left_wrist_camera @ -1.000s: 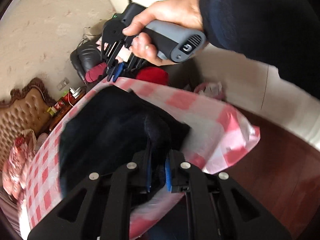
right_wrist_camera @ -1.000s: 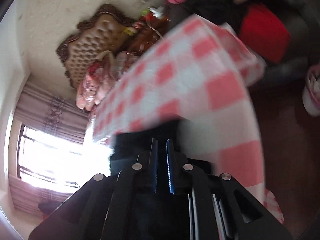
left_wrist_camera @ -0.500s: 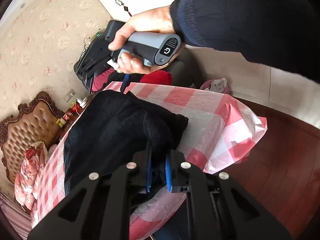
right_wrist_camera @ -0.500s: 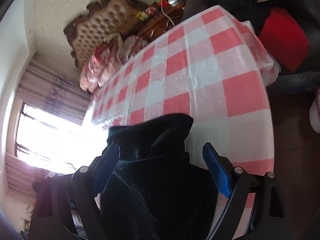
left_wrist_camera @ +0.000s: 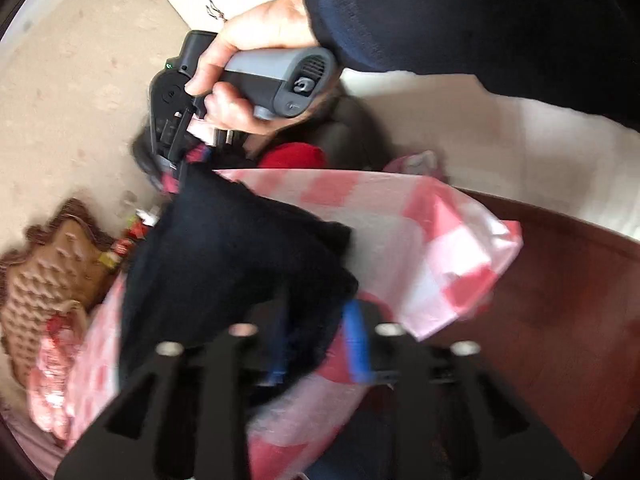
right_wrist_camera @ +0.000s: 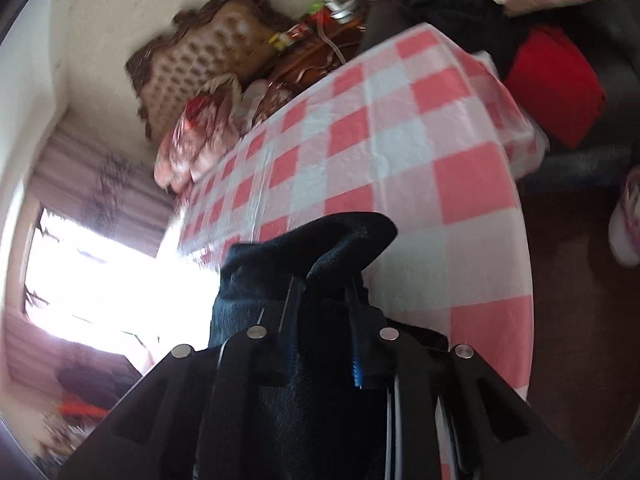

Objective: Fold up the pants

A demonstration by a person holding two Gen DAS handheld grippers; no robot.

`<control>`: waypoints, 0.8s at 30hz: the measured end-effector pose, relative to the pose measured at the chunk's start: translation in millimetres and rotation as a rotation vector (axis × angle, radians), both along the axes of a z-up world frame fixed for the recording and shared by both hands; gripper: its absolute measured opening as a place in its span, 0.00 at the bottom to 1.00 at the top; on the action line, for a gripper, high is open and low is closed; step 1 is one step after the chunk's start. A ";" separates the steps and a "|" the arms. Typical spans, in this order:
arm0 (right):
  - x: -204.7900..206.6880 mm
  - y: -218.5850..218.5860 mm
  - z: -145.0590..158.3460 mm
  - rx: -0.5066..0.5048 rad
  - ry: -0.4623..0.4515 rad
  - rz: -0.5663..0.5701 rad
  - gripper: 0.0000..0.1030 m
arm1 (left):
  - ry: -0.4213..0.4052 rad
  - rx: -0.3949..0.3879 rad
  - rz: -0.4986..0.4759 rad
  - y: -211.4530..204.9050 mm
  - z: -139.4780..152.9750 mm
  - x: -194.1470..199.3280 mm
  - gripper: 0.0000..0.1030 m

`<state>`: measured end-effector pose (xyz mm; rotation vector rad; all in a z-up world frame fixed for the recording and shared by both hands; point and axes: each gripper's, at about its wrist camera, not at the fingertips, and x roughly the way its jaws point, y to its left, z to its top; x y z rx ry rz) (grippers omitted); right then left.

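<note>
Black pants [left_wrist_camera: 224, 256] lie bunched on the table with the red-and-white checked cloth [left_wrist_camera: 420, 216]. My left gripper [left_wrist_camera: 316, 340] has its jaws partly apart with a fold of the pants between them. My right gripper [right_wrist_camera: 322, 320] is closed on another thick fold of the pants [right_wrist_camera: 320, 240] near the table's edge. In the left wrist view the right gripper [left_wrist_camera: 188, 160] shows at the far end of the pants, held by a hand in a dark sleeve.
The checked cloth [right_wrist_camera: 400, 128] stretches away beyond the pants. A padded brown headboard [right_wrist_camera: 216, 44] and pink bedding [right_wrist_camera: 200, 136] lie beyond the table. A red cushion [right_wrist_camera: 556, 80] sits on a dark chair at the right. Dark wood floor [left_wrist_camera: 560, 300] borders the table.
My right gripper was wide open half a second ago and has closed on the pants. My left gripper's jaws have spread slightly around their fold. Both views are blurred by motion.
</note>
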<state>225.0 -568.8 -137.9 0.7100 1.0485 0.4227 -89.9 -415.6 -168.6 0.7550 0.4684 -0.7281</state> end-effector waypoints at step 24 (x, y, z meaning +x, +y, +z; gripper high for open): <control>-196.2 123.5 4.3 -0.650 -0.099 -0.393 0.29 | 0.700 -0.130 -0.160 -0.8 47.9 364.0 0.00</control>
